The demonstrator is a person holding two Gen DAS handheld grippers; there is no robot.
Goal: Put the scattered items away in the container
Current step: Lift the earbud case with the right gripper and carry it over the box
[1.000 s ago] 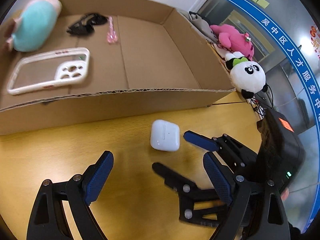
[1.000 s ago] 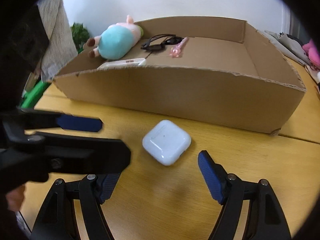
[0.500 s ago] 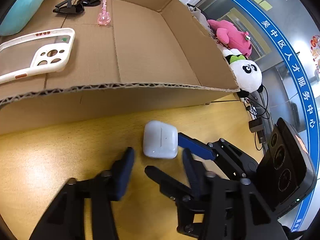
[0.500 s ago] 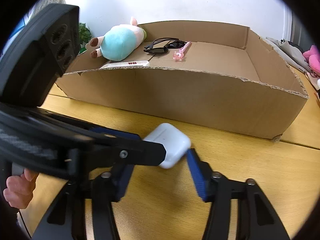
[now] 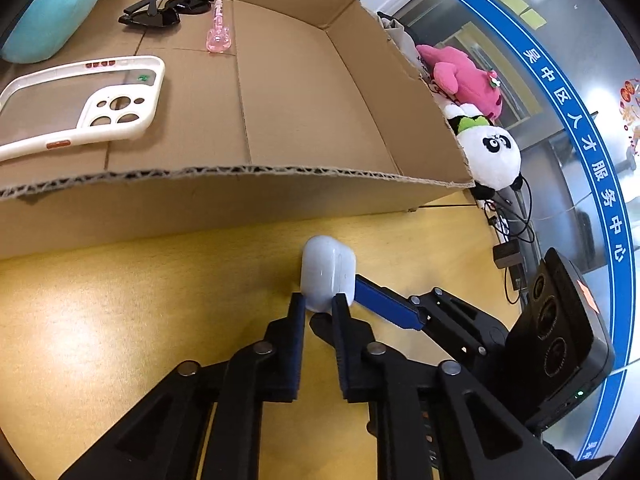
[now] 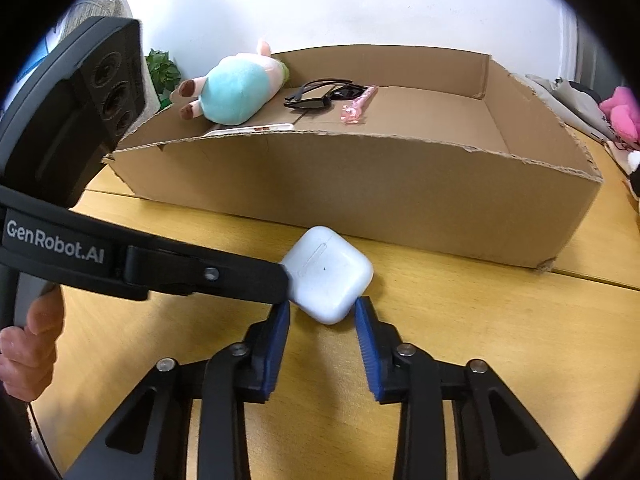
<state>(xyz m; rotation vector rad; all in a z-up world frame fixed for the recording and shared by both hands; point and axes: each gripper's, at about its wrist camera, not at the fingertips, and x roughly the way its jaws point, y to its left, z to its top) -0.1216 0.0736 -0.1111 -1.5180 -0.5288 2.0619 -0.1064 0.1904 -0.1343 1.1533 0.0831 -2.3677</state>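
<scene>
Both grippers (image 5: 319,305) (image 6: 322,314) pinch white earbud case (image 6: 329,274).

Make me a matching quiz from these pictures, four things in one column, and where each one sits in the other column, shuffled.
Things:
1. white earbud case
2. sunglasses
3. panda plush
4. phone case

Places:
A. outside the cardboard box, past its right wall
B. on the wooden table, in front of the box
C. inside the box, near the front wall
D. inside the box, toward the back, beside the pink toy guitar

Pairs: 1-B, 2-D, 3-A, 4-C
</scene>
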